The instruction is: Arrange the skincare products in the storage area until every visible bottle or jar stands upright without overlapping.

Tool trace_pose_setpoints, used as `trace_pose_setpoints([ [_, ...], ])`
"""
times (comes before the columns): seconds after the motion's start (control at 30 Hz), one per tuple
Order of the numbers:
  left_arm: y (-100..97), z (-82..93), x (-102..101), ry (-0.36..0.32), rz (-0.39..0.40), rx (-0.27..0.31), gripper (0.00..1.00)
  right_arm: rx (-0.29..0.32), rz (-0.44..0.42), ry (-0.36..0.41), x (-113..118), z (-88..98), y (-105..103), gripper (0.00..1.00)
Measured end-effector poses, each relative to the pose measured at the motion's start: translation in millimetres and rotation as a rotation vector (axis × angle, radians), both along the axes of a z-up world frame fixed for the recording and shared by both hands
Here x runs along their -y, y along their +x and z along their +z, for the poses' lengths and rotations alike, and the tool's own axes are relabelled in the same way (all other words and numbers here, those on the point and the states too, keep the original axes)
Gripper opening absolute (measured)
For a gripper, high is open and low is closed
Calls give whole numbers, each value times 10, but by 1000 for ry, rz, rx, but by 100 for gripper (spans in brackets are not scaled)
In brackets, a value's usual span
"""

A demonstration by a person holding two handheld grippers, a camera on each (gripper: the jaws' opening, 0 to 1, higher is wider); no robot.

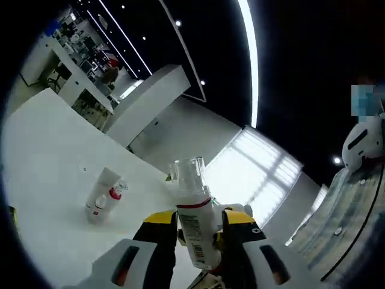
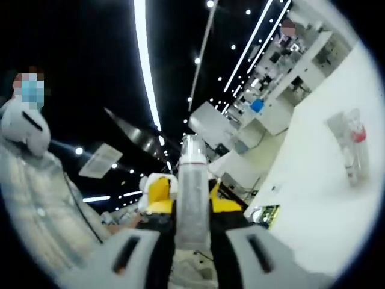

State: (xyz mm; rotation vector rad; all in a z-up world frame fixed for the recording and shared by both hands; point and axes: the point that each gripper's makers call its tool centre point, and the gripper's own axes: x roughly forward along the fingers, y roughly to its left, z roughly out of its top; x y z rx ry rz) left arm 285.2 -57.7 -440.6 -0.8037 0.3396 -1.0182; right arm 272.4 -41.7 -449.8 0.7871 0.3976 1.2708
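While our left gripper (image 1: 198, 232) and right gripper (image 2: 185, 198) jaws each clamp a lifted bottle (image 1: 196, 220), a tilted set-down could topple the pair (image 1: 105, 195) lying on the tabletop (image 1: 48, 156).

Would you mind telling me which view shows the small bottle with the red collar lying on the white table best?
The left gripper view: the small red-collared bottle lies sharp beside a white tube on the white table. In the right gripper view that bottle sits near the edge, blurred and washed out.
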Motion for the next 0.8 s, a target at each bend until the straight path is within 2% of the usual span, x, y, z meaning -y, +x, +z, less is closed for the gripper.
trace_pose_setpoints([
  [0.13, 3, 10, -27, -32, -11, -30, 24, -6, 38, 18, -14, 10, -38, 19],
  [0.33, -61, 53, -84, -60, -15, -17, 22, 3, 103, 34, -65, 51, -115, 19],
  [0.47, -50, 49, -120, -46, 7, -11, 20, 35, 119, 2, -117, 30, -123, 20],
  [0.53, 9, -2, -183, 5, 49, 6, 19, 79, 100, -57, -143, -32, -81, 21],
  [0.57, 13, 2, -187, 9, 56, 2, 19, 128, 69, -91, -151, -48, -35, 21],
  [0.63, 42, 0, -213, 16, 78, -2, 19, 148, 77, -119, -176, -45, -53, 22],
  [0.7, 77, -19, -245, 29, 104, -9, 19, 187, 57, -185, -198, -99, -2, 23],
  [0.8, 186, -119, -359, 72, 189, -52, 19, 247, -5, -317, -215, -200, 92, 24],
])
